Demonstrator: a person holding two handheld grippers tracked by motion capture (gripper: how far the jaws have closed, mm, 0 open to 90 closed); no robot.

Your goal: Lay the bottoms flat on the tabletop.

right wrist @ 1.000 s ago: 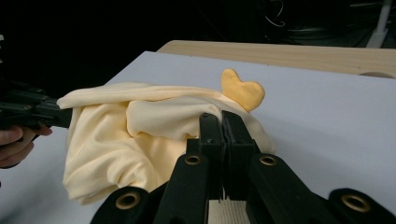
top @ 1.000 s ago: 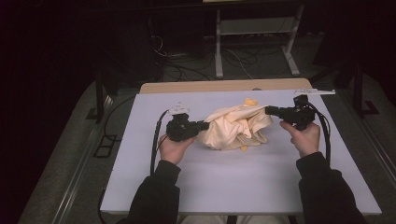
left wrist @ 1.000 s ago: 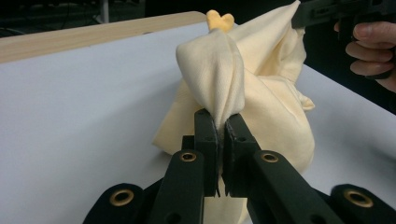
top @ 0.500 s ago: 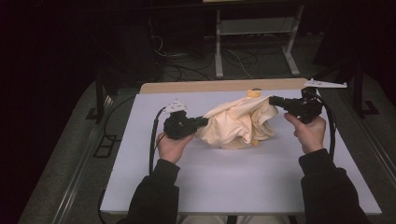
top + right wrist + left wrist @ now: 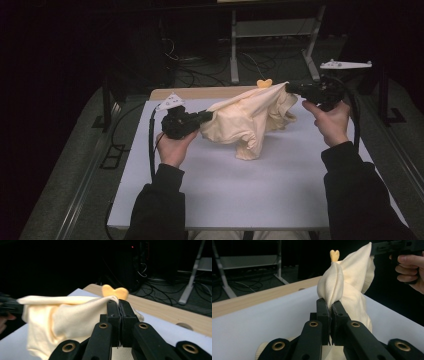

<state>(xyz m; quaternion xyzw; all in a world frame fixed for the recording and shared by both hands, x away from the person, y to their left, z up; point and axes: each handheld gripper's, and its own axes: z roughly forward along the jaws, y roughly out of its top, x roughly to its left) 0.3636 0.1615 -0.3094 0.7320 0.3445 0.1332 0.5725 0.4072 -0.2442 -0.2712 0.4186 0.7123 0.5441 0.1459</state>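
Cloth (image 5: 250, 120), cream, hung above the white table (image 5: 240, 185) in the high view, stretched between left gripper (image 5: 206, 117) and right gripper (image 5: 289, 88). Left gripper view: jaws pinched a cloth fold. Right gripper view: jaws clamped its edge beside an orange heart (image 5: 115, 292).

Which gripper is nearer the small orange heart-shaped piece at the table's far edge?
Right. The right gripper, shut on the cream cloth, sits just beside the heart-shaped piece; the left gripper grips the cloth's opposite end, farther away.
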